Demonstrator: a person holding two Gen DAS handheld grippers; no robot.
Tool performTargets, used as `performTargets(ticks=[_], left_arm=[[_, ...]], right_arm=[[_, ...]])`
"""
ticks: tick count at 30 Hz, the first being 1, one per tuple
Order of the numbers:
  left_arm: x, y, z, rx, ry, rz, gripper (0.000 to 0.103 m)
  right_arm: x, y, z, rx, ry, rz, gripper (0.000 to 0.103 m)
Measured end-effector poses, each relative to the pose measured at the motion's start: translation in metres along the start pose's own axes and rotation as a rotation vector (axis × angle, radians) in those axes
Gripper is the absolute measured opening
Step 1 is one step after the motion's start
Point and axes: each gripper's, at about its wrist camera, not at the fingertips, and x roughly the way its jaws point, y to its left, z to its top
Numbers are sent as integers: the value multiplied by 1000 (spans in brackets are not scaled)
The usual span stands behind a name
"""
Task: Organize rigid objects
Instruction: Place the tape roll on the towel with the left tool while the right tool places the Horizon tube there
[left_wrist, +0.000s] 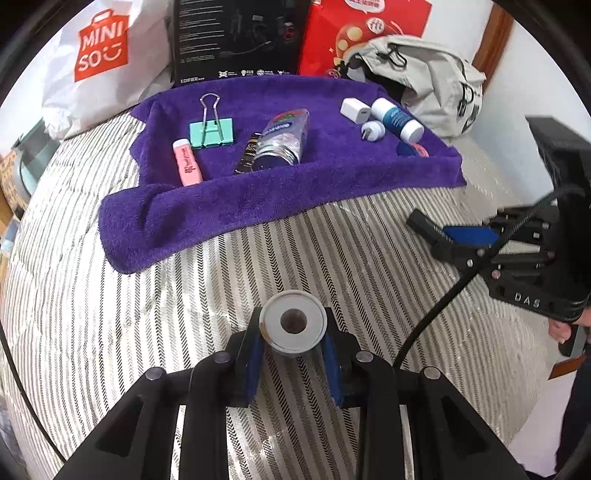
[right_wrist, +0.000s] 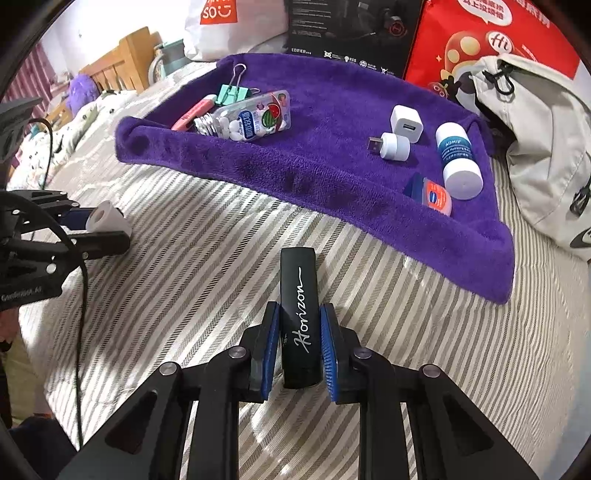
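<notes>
Tape roll (left_wrist: 293, 322) is pinched by the left gripper (left_wrist: 293, 354). Ahead of the right gripper (right_wrist: 300, 347), closed on a black Horizon tube (right_wrist: 299, 317), the purple towel (right_wrist: 332, 162) waits, likely for sorting.

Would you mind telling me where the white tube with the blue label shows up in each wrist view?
Left wrist: the white tube lies upper right, on the purple towel.
Right wrist: right of centre, near the towel's right edge.
Shared landmark: the white charger cube beside it.
</notes>
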Motion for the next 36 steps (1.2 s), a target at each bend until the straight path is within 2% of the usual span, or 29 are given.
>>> performTargets(ticks=[7, 16, 27, 36], left_arm=[[-22, 14, 7, -30, -30, 3, 27], [-26, 24, 27, -37, -50, -8, 27], [-27, 25, 64, -18, -71, -4, 27], [-21, 39, 72, -42, -70, -17, 27]], right_arm=[[-15, -7, -7, 39, -22, 46, 22], [-27, -22, 6, 71, -53, 78, 22], [-28, -48, 59, 107, -98, 87, 22], [10, -51, 104, 65, -50, 71, 22]])
